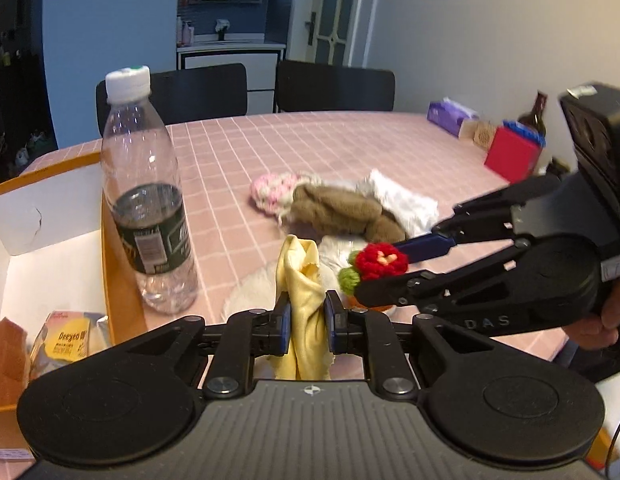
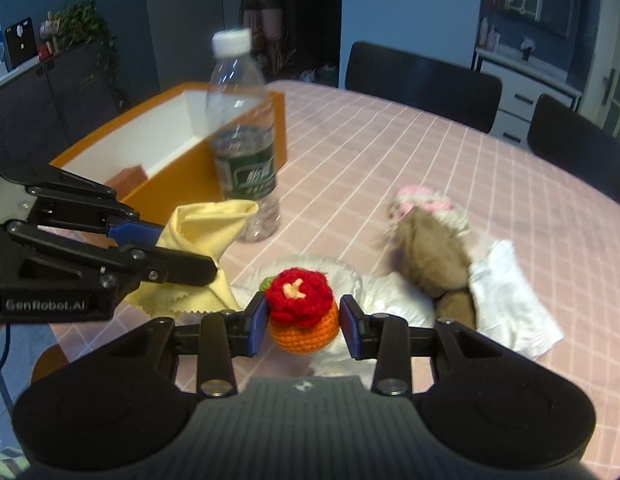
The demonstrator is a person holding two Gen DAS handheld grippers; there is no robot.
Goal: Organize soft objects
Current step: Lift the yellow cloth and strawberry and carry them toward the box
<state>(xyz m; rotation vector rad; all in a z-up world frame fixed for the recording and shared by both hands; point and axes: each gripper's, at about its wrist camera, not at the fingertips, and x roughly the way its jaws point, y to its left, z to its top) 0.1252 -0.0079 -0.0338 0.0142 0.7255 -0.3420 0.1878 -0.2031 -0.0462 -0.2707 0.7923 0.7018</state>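
Note:
My left gripper (image 1: 308, 318) is shut on a yellow cloth (image 1: 304, 280), which stands up between its blue pads. In the right wrist view this gripper (image 2: 190, 252) comes in from the left with the cloth (image 2: 206, 228) hanging from it. My right gripper (image 2: 304, 322) is shut on a crocheted orange pot with a red flower (image 2: 302, 312), held above the table. On the pink checked tablecloth lie a brown plush (image 2: 434, 256), a pink-and-white knitted piece (image 2: 422, 196) and a white cloth (image 2: 510, 300). An orange box with white inner walls (image 1: 42, 208) stands to the left.
A water bottle (image 1: 146, 200) stands upright beside the box, close to the left gripper. Snack packets (image 1: 66, 340) lie inside the box. A purple tissue pack (image 1: 450, 116), a red box (image 1: 510, 156) and a brown bottle (image 1: 536, 114) sit at the far right. Black chairs (image 1: 334, 84) stand behind the table.

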